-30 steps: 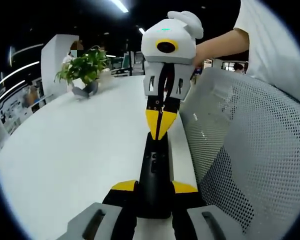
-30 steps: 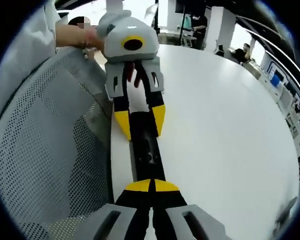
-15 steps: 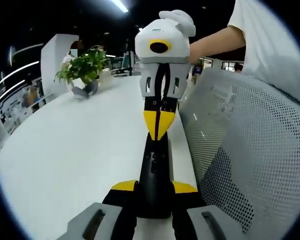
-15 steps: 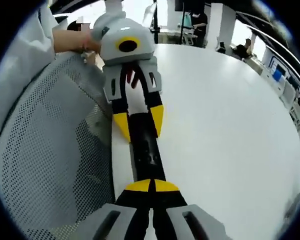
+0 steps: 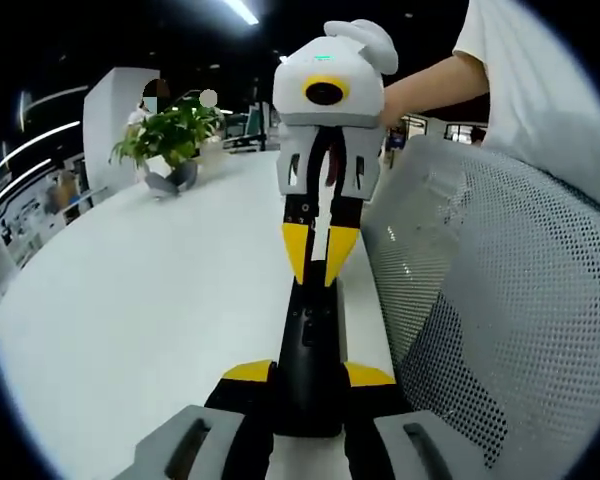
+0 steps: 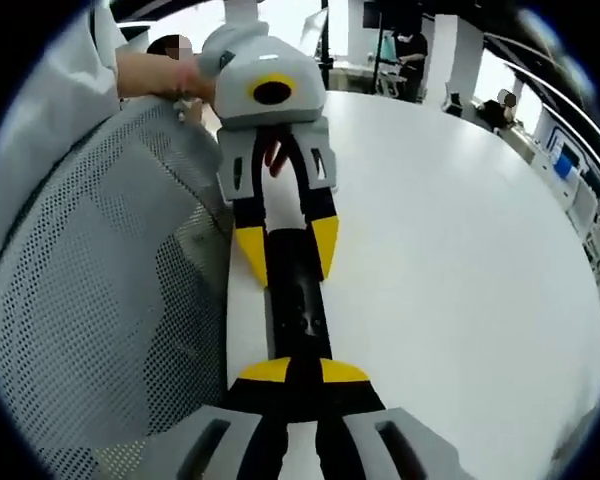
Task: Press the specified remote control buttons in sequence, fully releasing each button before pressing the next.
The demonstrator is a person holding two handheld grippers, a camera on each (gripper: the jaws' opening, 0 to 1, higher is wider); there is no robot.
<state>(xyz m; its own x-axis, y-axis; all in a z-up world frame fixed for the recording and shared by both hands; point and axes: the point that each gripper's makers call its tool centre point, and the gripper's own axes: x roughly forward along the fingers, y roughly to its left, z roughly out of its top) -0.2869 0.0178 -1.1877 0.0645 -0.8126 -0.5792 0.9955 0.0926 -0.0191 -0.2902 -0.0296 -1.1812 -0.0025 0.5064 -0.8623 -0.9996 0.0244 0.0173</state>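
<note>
Right gripper [image 5: 318, 255] parted over remote [image 5: 312, 345] (table [image 5: 140, 300] edge).

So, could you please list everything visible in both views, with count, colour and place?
white table: one, white, stretching ahead.
slim black remote control: one, black, along the table's edge.
grey mesh chair: one, grey, beside that edge.
green potted plant: one, green, far across the table.
person's arm: one, bare below a white sleeve, above the chair.
left gripper: one, grey, yellow-tipped fingers, shut on the remote.
right gripper: one, same colours, fingers open at the remote's other end.
</note>
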